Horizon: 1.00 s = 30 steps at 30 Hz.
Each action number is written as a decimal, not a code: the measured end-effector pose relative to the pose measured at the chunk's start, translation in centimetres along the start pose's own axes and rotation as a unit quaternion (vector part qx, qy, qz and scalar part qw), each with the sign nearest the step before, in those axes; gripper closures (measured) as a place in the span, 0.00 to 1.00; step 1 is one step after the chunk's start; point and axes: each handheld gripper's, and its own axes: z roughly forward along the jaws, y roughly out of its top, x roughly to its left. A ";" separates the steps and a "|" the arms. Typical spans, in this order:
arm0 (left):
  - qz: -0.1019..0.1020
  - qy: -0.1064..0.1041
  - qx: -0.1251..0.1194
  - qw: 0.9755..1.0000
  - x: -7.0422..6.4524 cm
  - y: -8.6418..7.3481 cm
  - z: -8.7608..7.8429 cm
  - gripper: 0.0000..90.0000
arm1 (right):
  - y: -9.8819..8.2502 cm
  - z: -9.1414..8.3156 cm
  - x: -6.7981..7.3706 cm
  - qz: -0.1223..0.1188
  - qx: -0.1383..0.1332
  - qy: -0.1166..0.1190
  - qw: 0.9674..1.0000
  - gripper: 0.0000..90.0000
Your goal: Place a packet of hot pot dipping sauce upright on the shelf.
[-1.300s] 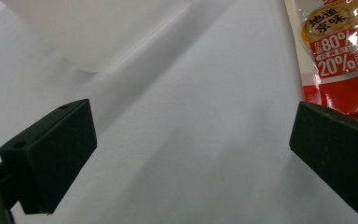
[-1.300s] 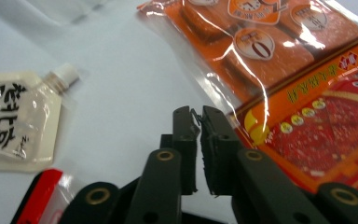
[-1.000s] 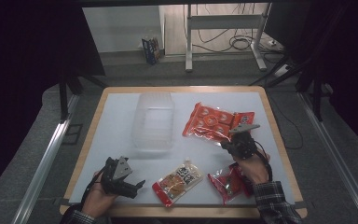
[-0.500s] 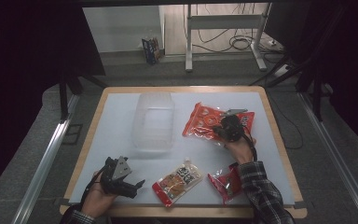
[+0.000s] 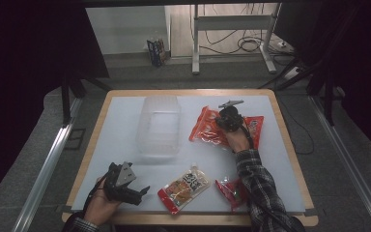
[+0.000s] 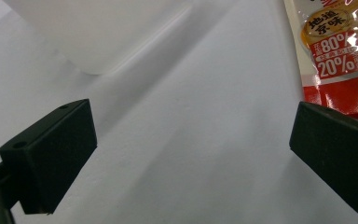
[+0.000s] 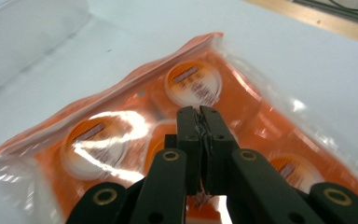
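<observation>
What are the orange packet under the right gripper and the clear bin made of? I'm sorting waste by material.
The orange packet looks like glossy plastic film: bright glare, crinkled clear edges, round items showing through. The clear bin seems to be frosted translucent plastic, rigid-looking with rounded corners, the table showing faintly through it.

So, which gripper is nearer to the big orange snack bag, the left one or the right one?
The right. The right gripper is directly over the big orange snack bag, jaws shut. The left gripper is at the table's near left edge, well apart from it.
</observation>
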 end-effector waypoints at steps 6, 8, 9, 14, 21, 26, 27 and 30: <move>0.000 0.000 -0.001 1.000 0.0 0.0 0.0 0.01 | 1.0 1.4 -0.4 -0.002 -0.003 -0.015 1.000 0.97; 0.000 0.000 -0.001 1.000 0.0 0.0 -0.1 0.01 | 1.7 2.2 -0.6 -0.004 -0.003 -0.019 1.000 0.97; 0.000 0.001 -0.001 1.000 0.0 0.0 -0.1 0.01 | 2.0 2.4 -0.6 -0.006 -0.002 -0.021 1.000 0.97; 0.000 0.002 -0.002 1.000 0.1 0.0 -0.1 0.01 | 3.2 3.7 -1.0 -0.013 0.005 -0.036 0.999 0.97; 0.000 0.001 -0.001 1.000 0.0 0.0 -0.1 0.01 | 4.3 5.1 -1.5 -0.013 0.011 -0.047 0.999 0.98; -0.001 0.002 -0.001 1.000 0.1 0.0 -0.1 0.01 | 4.4 5.9 -1.9 0.010 0.022 -0.041 0.999 0.98; -0.001 0.002 -0.001 1.000 0.1 0.0 -0.1 0.01 | 4.4 5.9 -1.9 0.010 0.022 -0.041 0.999 0.98; 0.000 0.002 0.000 1.000 0.0 0.0 0.0 0.01 | 4.5 6.0 -2.1 0.018 0.037 -0.024 0.999 0.99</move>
